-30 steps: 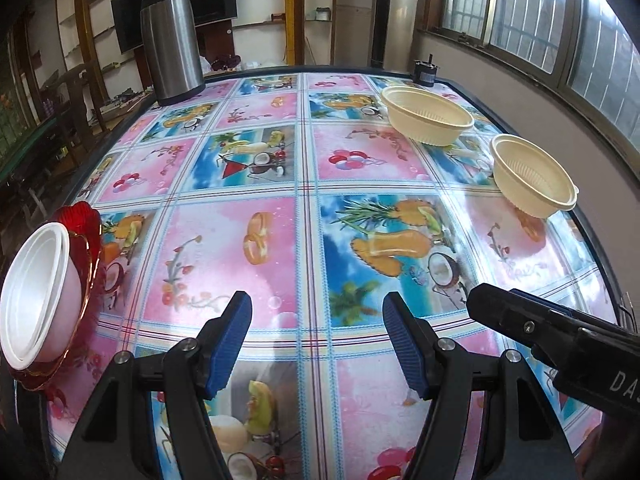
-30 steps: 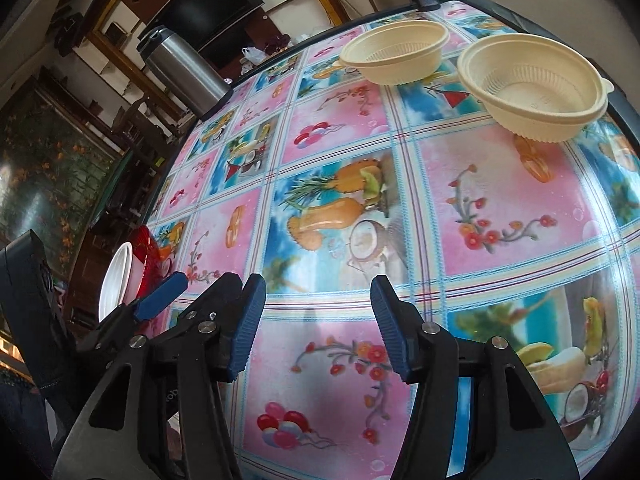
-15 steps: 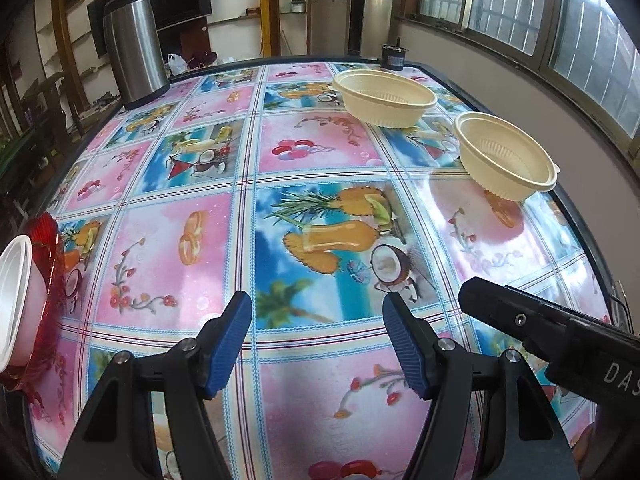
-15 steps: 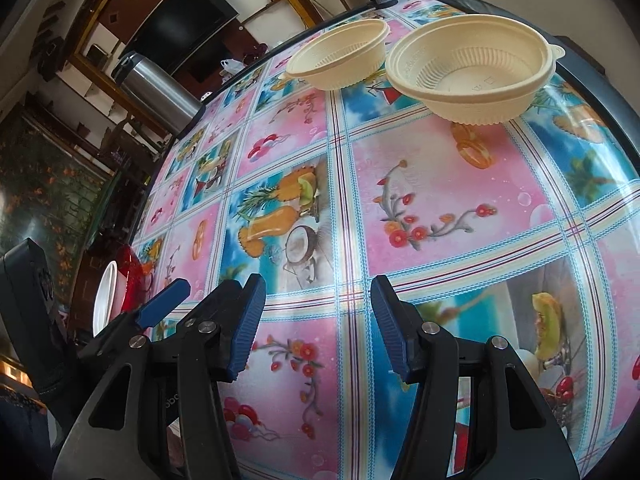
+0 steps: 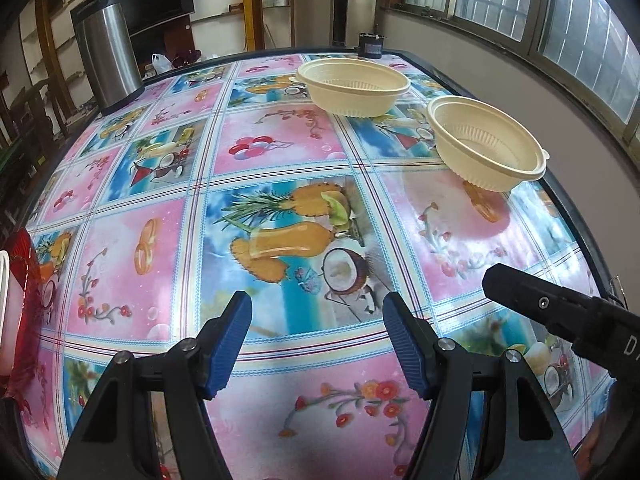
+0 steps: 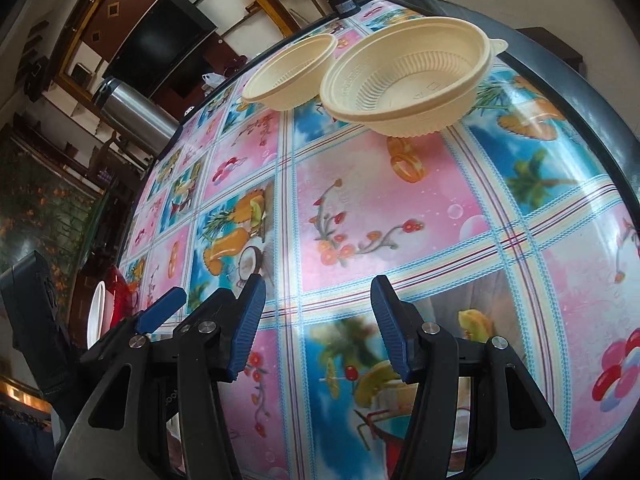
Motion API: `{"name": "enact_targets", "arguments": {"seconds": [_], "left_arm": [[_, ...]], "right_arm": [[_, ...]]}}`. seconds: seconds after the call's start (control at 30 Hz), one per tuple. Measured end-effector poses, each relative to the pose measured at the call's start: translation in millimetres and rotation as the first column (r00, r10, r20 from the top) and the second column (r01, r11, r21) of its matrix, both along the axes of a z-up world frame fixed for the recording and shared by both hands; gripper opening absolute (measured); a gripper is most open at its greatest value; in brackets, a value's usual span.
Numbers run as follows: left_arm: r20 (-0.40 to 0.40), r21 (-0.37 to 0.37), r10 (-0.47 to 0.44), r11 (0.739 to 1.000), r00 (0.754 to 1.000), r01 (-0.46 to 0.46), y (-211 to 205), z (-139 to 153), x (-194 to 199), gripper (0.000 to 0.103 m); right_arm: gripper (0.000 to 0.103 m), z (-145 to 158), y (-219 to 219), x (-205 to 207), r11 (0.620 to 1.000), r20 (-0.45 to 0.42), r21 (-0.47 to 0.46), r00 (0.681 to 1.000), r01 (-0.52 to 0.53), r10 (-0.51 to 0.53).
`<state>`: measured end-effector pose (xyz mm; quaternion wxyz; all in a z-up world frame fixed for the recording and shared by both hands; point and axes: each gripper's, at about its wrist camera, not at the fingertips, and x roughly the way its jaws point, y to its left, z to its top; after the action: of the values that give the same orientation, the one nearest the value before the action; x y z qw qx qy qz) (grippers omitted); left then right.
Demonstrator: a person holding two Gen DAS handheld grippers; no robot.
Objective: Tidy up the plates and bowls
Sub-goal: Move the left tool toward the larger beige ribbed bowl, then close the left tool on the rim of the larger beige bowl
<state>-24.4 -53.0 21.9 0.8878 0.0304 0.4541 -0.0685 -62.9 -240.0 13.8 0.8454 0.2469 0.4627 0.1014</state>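
Two cream ribbed plastic bowls stand upright on the patterned table: the near bowl (image 5: 486, 148) (image 6: 408, 80) by the right edge, the far bowl (image 5: 354, 86) (image 6: 290, 74) behind it. A white bowl (image 6: 96, 314) rests on a red plate (image 5: 24, 300) (image 6: 118, 292) at the table's left edge. My left gripper (image 5: 318, 340) is open and empty over the near middle of the table. My right gripper (image 6: 318, 320) is open and empty, facing the near cream bowl from a distance. The left gripper's fingertip (image 6: 160, 314) shows beside it.
A steel thermos jug (image 5: 108, 52) (image 6: 136, 116) stands at the far left corner. A small dark object (image 5: 371, 44) sits at the far edge. The right gripper's body (image 5: 560, 320) crosses the left view's lower right. A wall with windows runs along the right.
Both grippers have moved right and forward toward the cream bowls, which look larger now. The red plate and white bowl have slid toward the left edge of view. Both grippers stay open.
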Motion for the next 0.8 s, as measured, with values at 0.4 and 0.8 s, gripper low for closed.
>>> {"name": "enact_targets", "arguments": {"seconds": [0.4,0.8], "left_arm": [[-0.011,-0.001,-0.027,1.0,1.0,0.027,-28,2,22,0.068],[-0.009,-0.038,-0.034,0.999,0.999,0.034,-55,18,57,0.068]], "right_arm": [[0.055,1,-53,6,0.996,0.002,0.012,0.996,0.093,-0.093],[0.065,15,-106,24,0.98,0.033,-0.001,0.98,0.198,-0.197]]}}
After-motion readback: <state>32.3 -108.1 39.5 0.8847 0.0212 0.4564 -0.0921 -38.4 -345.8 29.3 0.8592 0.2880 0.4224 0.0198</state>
